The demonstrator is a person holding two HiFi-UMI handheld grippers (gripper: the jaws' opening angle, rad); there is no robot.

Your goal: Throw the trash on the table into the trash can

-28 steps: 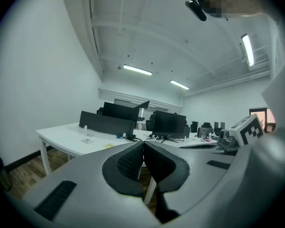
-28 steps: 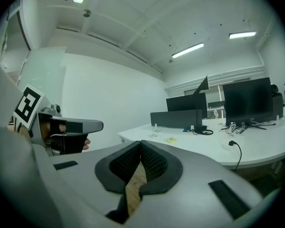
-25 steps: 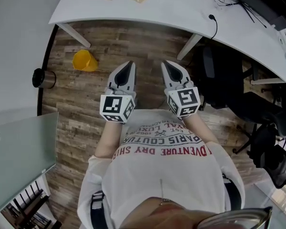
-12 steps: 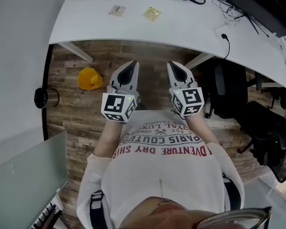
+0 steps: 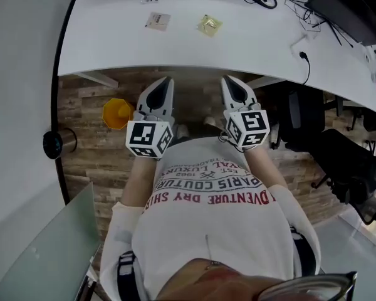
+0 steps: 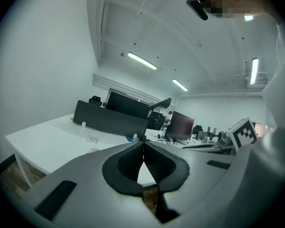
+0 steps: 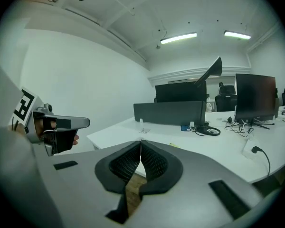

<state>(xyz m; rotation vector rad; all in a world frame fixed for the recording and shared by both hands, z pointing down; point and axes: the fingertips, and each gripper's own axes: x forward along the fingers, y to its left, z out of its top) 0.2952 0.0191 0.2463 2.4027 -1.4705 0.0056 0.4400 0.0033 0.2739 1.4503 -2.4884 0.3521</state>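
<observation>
The left gripper and right gripper were clenched shut, empty, by a curved white table; the shirt read "ADVENTURE DRY"

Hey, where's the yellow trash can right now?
In the head view, the yellow trash can sits on the wood floor at the left, just below the white table's near edge and left of the left gripper.
</observation>
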